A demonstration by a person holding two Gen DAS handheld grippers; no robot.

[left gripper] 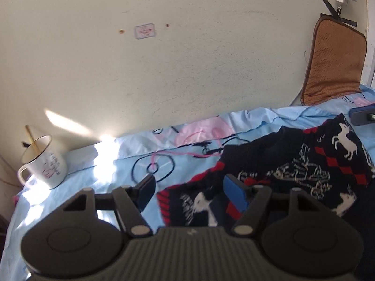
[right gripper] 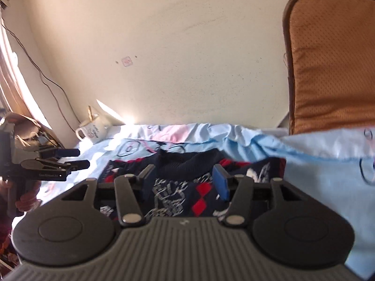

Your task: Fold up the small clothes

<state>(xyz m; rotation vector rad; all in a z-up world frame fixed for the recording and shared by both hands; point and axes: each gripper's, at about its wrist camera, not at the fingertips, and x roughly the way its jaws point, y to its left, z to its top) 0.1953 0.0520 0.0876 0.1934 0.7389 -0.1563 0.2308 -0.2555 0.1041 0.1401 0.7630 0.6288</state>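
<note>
At the far left of the bed, near the wall, stands a white enamel mug (left gripper: pixel 44 161) with a stick in it, on the light blue cartoon-print sheet (left gripper: pixel 117 171). To its right the left gripper (left gripper: pixel 189 188) hangs above the sheet, its jaws standing apart with nothing between them; the pads press on nothing. Under and to the right of it lies the task's thing, a small dark knitted sweater (left gripper: pixel 293 164) with red diamonds and white animal figures, spread a bit rumpled across the middle of the bed, one cuff near the left gripper. In the right wrist view the right gripper (right gripper: pixel 185 180) hovers over the sweater's neckline side, jaws likewise apart and empty, the knit showing only behind the gap. Farther right a brown cushion (right gripper: pixel 332 58) leans on the wall.

Judging from this, a fold looks set to begin or the next is being lined up. To do it well, each gripper should come down on a matching edge, pinching only the knit and not the sheet beneath, then carry both sides over evenly so the garment stays flat, keeping clear of the mug
</note>
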